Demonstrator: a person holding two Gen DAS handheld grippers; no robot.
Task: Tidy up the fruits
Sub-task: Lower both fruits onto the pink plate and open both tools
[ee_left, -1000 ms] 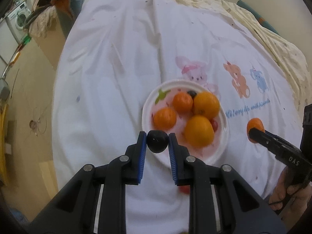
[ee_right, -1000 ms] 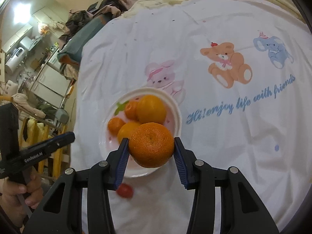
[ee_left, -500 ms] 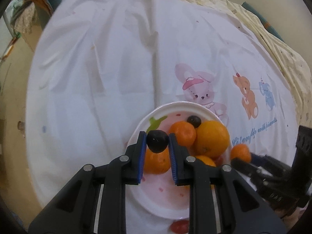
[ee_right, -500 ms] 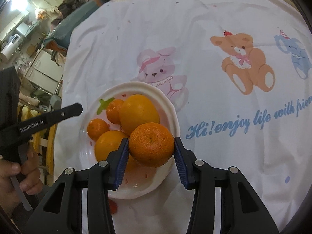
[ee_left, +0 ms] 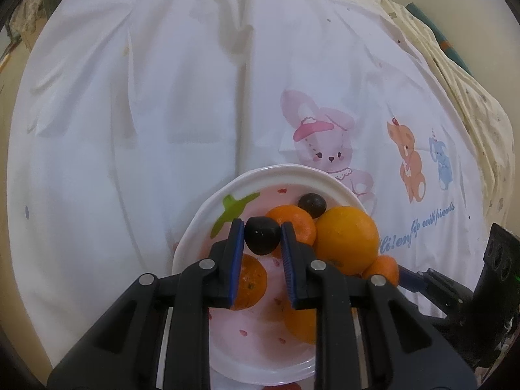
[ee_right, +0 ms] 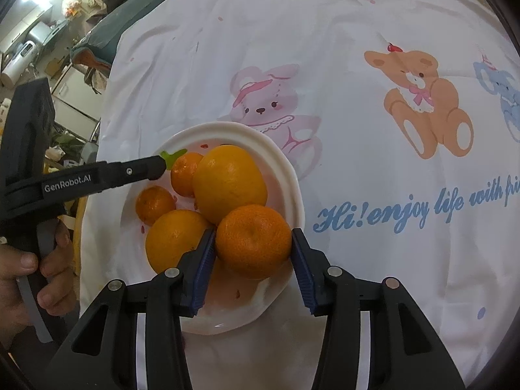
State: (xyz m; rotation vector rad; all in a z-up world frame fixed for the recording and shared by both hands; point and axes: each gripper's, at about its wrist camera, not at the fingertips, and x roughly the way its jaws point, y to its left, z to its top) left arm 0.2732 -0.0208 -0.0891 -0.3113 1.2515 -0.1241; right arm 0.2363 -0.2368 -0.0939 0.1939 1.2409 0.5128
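On the white cartoon-print cloth (ee_left: 162, 113), the left gripper (ee_left: 262, 237) pinches a dark plum (ee_left: 262, 235) between its blue pads, over the left part of the pink-and-white plate (ee_left: 208, 214). The plate sits near the cloth's front edge, just in front of the printed pink bunny (ee_left: 320, 148). In it lie a second dark fruit (ee_left: 311, 205) at the back, small mandarins (ee_right: 155, 204) and two large oranges (ee_right: 229, 183) crowding the middle. The right gripper (ee_right: 253, 243) clamps a mandarin (ee_right: 253, 240) over the plate's right front rim, pressed against the large oranges. Printed bear (ee_right: 422, 97) lies farther right.
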